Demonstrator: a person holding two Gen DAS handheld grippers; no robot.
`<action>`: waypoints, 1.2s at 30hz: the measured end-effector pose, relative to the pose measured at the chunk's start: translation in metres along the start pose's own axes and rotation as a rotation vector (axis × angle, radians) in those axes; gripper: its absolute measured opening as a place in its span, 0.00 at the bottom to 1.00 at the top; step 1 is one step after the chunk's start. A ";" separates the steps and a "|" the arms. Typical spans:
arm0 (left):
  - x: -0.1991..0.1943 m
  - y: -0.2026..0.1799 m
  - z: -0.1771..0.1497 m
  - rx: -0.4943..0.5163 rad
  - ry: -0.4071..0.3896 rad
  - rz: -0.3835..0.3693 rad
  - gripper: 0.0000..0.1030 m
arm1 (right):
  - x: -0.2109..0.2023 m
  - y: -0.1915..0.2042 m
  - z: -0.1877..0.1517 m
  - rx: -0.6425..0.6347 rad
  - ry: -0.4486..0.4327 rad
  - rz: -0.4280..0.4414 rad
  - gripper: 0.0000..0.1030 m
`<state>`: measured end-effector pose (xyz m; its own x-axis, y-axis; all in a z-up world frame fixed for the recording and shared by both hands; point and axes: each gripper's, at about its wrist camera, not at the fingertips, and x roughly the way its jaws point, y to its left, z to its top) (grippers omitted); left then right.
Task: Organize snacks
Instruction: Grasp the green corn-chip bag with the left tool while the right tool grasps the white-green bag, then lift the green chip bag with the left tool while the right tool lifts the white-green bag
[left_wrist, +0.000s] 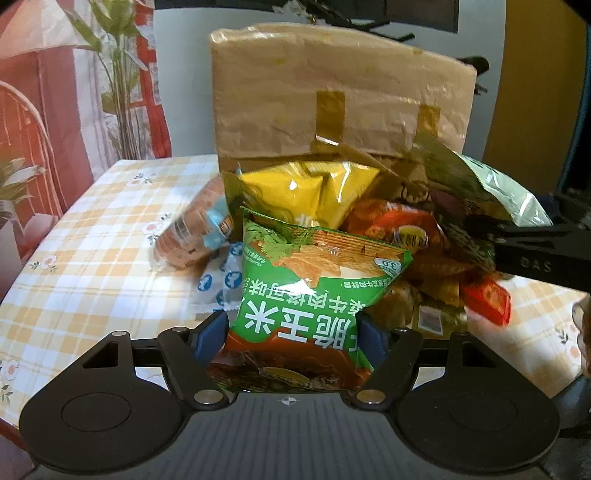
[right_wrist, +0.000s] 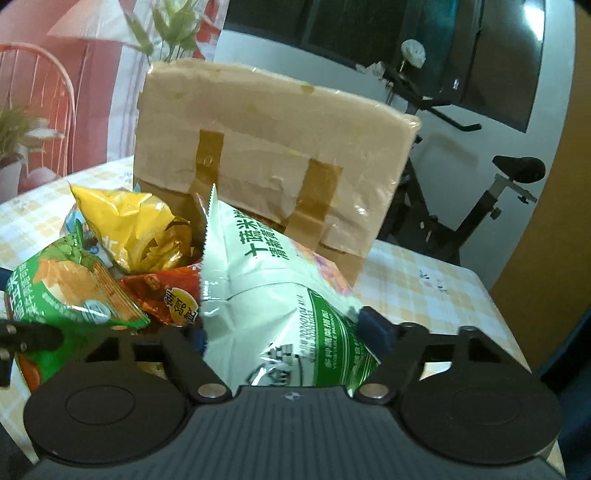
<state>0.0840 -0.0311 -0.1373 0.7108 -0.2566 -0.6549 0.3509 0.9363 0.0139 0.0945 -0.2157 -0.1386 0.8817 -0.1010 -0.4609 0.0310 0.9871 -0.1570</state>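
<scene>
Your left tongs (left_wrist: 291, 334) are clamped on the lower part of the bright green crinkled foil corn-chip bag (left_wrist: 310, 280), one blue pad on either side of it, and your right tongs (right_wrist: 284, 332) are clamped the same way on the pale white-and-green glossy plastic snack pouch (right_wrist: 273, 291). Both bags stand up at the near edge of the snack heap, directly in front of the tall tan cardboard box patched with brown tape (left_wrist: 332, 96). Gripping each low, close to the tongs' hinges, probably keeps the light, puffy packs from swinging.

The rest of the heap sits closer to the box: a crumpled yellow foil bag (left_wrist: 314, 192) just before its front face, and a red-orange foil pack (left_wrist: 391, 229) between that and your two held bags. The box stands on the tabletop covered in orange-and-white checked cloth (left_wrist: 92, 240), likely as the place the snacks belong.

Only the left view shows what lies left of the box: a clear-wrapped sleeve of round brown biscuits (left_wrist: 192, 232) and a small white-and-blue packet (left_wrist: 221, 280) in front of it. It also catches your right tongs from the side. The right view alone shows the black exercise bike (right_wrist: 461, 206) behind the box on its right, and bare cloth on that side.
</scene>
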 end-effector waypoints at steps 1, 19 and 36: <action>-0.002 0.001 0.000 -0.005 -0.007 -0.001 0.74 | -0.004 -0.002 -0.001 0.009 -0.011 -0.001 0.68; -0.044 0.012 0.008 -0.066 -0.183 0.067 0.74 | -0.057 -0.021 0.010 0.142 -0.142 -0.003 0.57; -0.062 0.014 0.020 -0.052 -0.280 0.117 0.74 | -0.061 -0.021 0.026 0.110 -0.171 0.056 0.56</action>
<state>0.0569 -0.0067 -0.0815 0.8875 -0.1961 -0.4171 0.2307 0.9725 0.0335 0.0526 -0.2273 -0.0842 0.9503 -0.0321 -0.3097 0.0226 0.9992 -0.0343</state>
